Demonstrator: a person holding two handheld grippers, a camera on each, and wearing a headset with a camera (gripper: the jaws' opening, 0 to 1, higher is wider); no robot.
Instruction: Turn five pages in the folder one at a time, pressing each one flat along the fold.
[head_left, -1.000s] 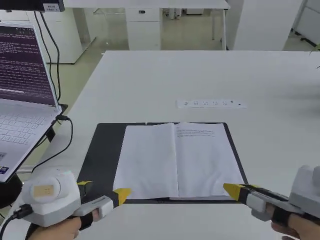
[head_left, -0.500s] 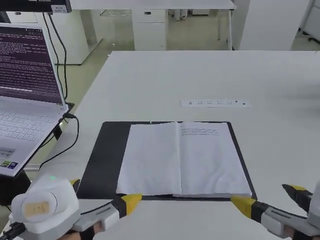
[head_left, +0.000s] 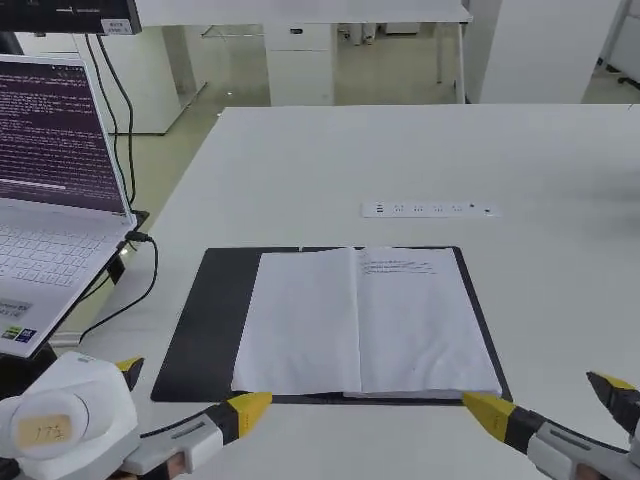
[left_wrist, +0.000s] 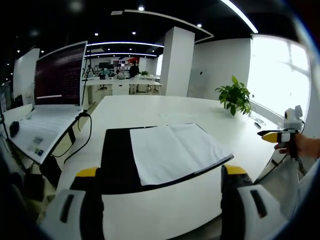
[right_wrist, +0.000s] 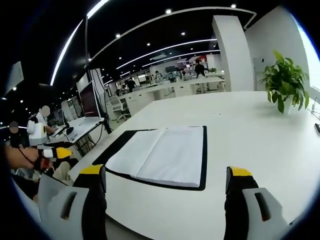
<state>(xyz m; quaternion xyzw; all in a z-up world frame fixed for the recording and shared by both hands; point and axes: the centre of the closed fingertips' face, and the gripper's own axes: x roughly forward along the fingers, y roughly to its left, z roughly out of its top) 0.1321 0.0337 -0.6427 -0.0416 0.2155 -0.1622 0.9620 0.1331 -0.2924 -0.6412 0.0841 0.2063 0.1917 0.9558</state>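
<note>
A white table (head_left: 400, 150) runs across the head view; an open folder (head_left: 365, 320) lies flat on it near the person's edge, square to that edge; a laptop (head_left: 50, 190) with a lit screen of text stands off the table's left side, a black cable (head_left: 140, 280) hanging from it.

The folder sits just beyond both grippers, between them in width; the left gripper (head_left: 188, 390) is low at the near left, its inner yellow tip just short of the folder's near edge, under the left page; the right gripper (head_left: 550, 398) is low at the near right, its inner yellow tip just off the folder's near right corner; neither tip touches the folder. Each gripper view looks along its own jaws at the folder ahead, apart from them; both grippers have their jaws spread wide, and both grasp nothing.

The folder has a black cover; a broad strip of it is bare on the left, only a thin border on the right; the white pages lie open and slightly rippled; the left page looks blank; the right page carries a few short lines of print at its top.

A white power strip (head_left: 428, 209) lies beyond the folder, well apart from it; a potted plant (right_wrist: 282, 82) stands at the table's far right.
</note>
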